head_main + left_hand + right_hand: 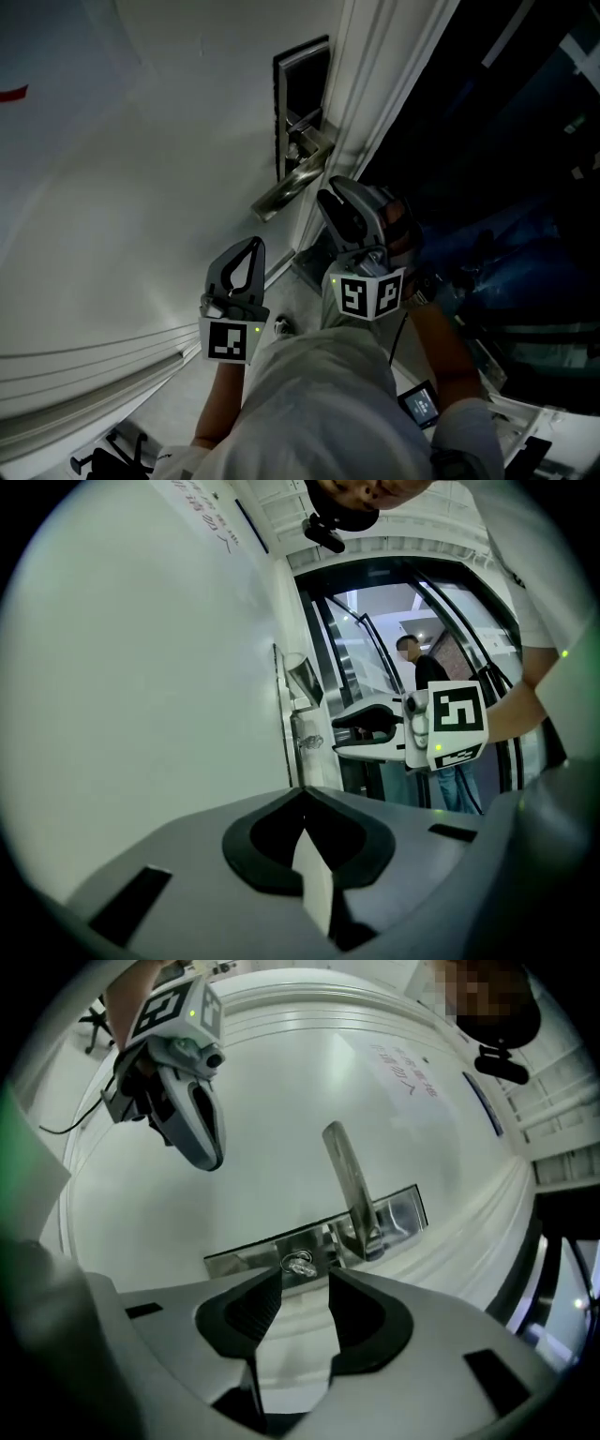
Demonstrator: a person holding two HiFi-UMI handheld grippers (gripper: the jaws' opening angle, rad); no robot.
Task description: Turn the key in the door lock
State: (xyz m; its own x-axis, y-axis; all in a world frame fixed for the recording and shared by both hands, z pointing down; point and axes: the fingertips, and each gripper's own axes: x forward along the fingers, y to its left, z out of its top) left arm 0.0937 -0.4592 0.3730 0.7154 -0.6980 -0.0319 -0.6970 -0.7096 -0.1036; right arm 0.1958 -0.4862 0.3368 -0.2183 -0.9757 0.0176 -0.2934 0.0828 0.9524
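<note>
A small silver key (298, 1264) sticks out of the steel lock plate (394, 1215) on the white door, beside the lever handle (349, 1180). My right gripper (305, 1279) is open; the key lies just past its fingertips, close to the left one, and neither pad touches it. In the head view the right gripper (336, 192) points at the door's edge just below the handle (291, 187). My left gripper (302, 794) is shut and holds nothing. It hangs lower, off the door face (251, 246). From the left gripper view, the key (310, 742) shows next to the right gripper (342, 735).
The door frame (375, 84) runs along the right of the lock. A person (424, 672) stands behind the glass past the doorway. A cable trails from my right forearm, and a small device (420, 403) sits by the right elbow.
</note>
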